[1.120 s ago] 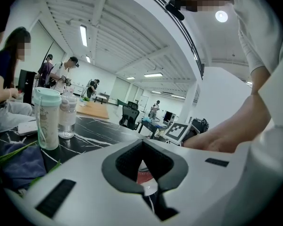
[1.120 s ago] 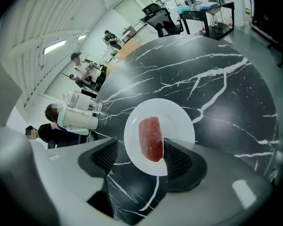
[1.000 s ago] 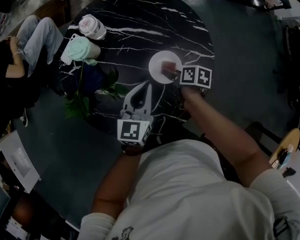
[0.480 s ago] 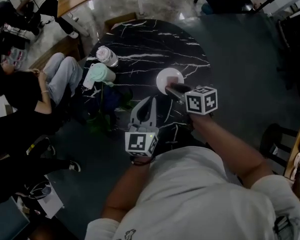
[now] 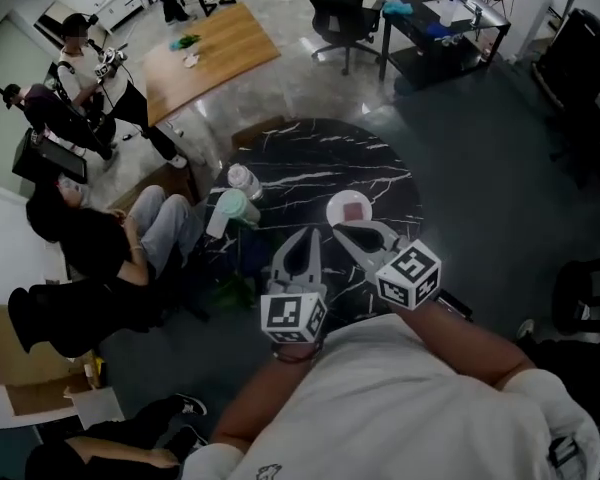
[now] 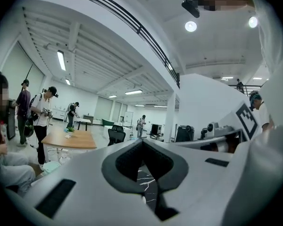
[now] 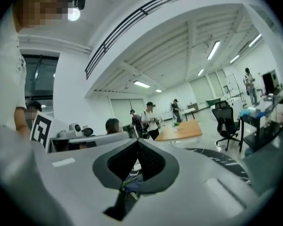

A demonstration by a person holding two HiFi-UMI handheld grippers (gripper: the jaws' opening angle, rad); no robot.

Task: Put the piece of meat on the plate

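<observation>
Already the piece of meat [image 5: 354,211] is laid on the white plate [image 5: 340,198] on the worktop [image 5: 300,163]. The left tongs [image 5: 306,236] are closed and empty. The right tongs [image 5: 338,230] have just been closed on nothing, and both are held clear, presumably because the task is finished.

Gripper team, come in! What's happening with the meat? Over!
Left gripper shut, empty; right gripper just closed, empty too. Reddish piece of meat lies on the small round white plate. Nothing blocking it. Over.
</observation>
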